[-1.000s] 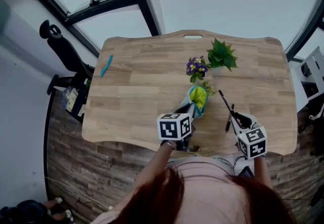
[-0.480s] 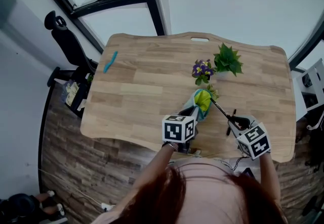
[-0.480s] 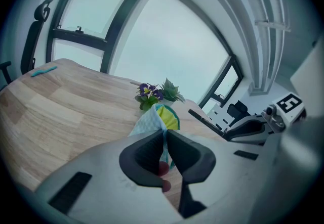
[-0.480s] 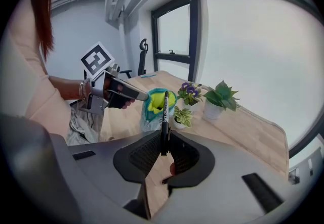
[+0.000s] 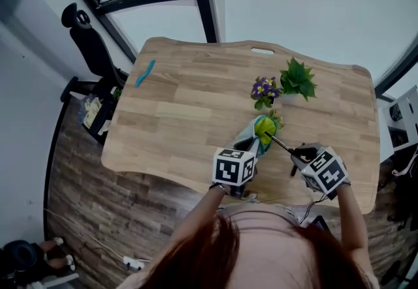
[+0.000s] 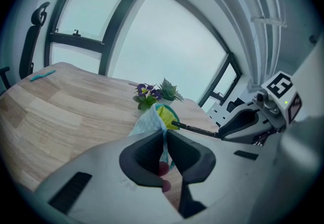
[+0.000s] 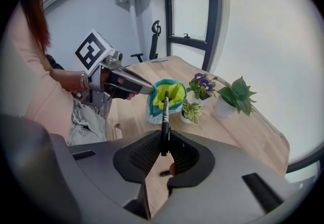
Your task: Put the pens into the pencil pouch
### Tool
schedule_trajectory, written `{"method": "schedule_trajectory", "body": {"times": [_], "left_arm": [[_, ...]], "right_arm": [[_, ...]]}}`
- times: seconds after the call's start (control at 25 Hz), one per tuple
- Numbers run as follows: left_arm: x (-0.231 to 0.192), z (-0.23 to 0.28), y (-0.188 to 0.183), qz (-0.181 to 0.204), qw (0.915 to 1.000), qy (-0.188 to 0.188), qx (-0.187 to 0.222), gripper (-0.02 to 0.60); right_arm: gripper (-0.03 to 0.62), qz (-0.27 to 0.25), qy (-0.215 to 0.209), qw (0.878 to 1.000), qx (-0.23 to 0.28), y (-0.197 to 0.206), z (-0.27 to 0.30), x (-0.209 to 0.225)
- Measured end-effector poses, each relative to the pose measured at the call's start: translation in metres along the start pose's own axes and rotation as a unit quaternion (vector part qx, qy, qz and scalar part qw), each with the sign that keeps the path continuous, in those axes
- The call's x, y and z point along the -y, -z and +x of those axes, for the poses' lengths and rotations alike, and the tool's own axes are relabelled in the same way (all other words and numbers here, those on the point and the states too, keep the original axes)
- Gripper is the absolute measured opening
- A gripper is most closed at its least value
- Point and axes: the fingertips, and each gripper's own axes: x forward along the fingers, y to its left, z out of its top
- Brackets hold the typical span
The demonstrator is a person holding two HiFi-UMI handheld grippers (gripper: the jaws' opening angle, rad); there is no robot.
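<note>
Black pens (image 5: 279,143) (image 5: 292,168): 2 | teal pen (image 5: 145,73): 1 | pouch (image 5: 263,128): 1 | plants (image 5: 264,91) (image 5: 298,80) (image 5: 274,117): 3

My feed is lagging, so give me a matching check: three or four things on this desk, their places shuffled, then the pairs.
1. slim black pen
2. teal fabric pouch with yellow-green lining
3. teal pen
4. purple-flowered potted plant

A. alone at the far left corner of the wooden table
B. edge pinched in the left tool
C. beside the spiky green plant
D. gripped in the right tool, tip at the pouch mouth

Pairs: 1-D, 2-B, 3-A, 4-C
</note>
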Motion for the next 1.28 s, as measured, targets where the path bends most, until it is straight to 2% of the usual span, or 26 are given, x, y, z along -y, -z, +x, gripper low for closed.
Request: {"method": "schedule_trajectory", "body": {"times": [0.36,0.76,1.08,1.28], "left_arm": [[0.008,0.001,0.001,0.032,0.9995,0.002,-0.001,0.021],[0.020,0.005,0.005,0.056,0.9981,0.023,-0.012,0.021],[0.021,0.005,0.008,0.055,0.9979,0.030,-0.018,0.021],[0.022,0.006,0.006,0.064,0.9972,0.035,-0.015,0.020]], "right_arm": [[0.052,-0.062,-0.011,0.995,-0.083,0.005,0.012,0.003],[0.054,-0.134,-0.028,0.983,-0.126,-0.003,0.030,0.004],[0.054,-0.177,-0.036,0.971,-0.159,-0.012,0.047,0.003],[0.054,-0.212,-0.046,0.955,-0.203,-0.008,0.047,0.003]]}}
